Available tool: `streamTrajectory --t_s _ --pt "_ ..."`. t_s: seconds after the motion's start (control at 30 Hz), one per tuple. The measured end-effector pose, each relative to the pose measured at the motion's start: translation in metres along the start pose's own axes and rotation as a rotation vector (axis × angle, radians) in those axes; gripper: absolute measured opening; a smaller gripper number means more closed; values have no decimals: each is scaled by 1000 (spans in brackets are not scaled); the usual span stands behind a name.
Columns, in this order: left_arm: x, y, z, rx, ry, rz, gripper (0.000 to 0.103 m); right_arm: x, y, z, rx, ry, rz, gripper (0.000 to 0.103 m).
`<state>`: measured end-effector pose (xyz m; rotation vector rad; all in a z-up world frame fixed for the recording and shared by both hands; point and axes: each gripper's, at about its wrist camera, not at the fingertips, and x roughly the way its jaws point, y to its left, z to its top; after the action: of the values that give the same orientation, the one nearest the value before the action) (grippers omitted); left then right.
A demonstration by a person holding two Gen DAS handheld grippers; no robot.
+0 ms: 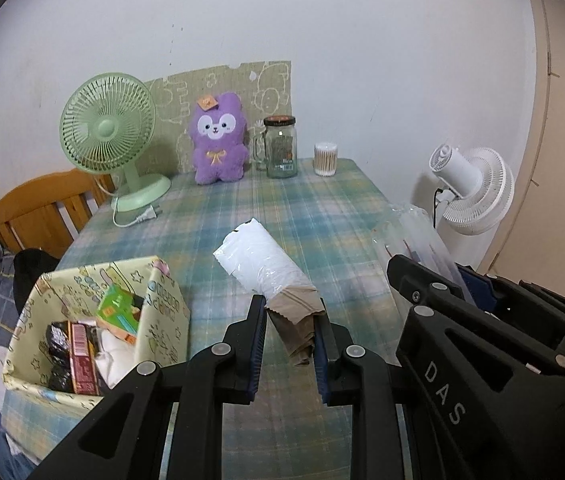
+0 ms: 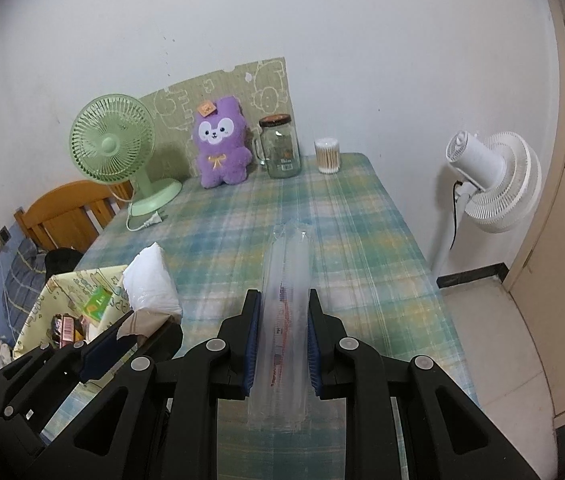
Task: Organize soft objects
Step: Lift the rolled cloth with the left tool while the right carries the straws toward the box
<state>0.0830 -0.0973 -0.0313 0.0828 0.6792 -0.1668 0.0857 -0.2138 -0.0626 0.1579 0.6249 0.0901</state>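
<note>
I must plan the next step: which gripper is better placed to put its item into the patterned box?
Left. The left gripper, holding the white bag roll, is beside the patterned box; the right gripper, holding the clear plastic pack, is farther away.

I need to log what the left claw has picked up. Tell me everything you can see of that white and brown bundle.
The bundle is a soft roll: crinkly white plastic film over its far part, and brown paper-like material with a zigzag edge at the near end. The left claw is shut on the brown end, a finger on each side. It points away from the camera, tilted up to the left, above the plaid tablecloth, just right of the patterned box. The white end looks torn.
</note>
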Motion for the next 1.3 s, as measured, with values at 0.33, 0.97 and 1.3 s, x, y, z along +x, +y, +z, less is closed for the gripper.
streamTrajectory --t_s 0.33,0.97,1.3 --pt "-17 16 6 27 -47 -18 20 -18 21 6 -16 -41 -21 24" --pt "-32 70 4 18 -74 -13 20 -20 80 10 -77 -58 -3 24" --pt "-34 104 2 -11 -85 10 20 -13 115 12 -108 -67 18 24"
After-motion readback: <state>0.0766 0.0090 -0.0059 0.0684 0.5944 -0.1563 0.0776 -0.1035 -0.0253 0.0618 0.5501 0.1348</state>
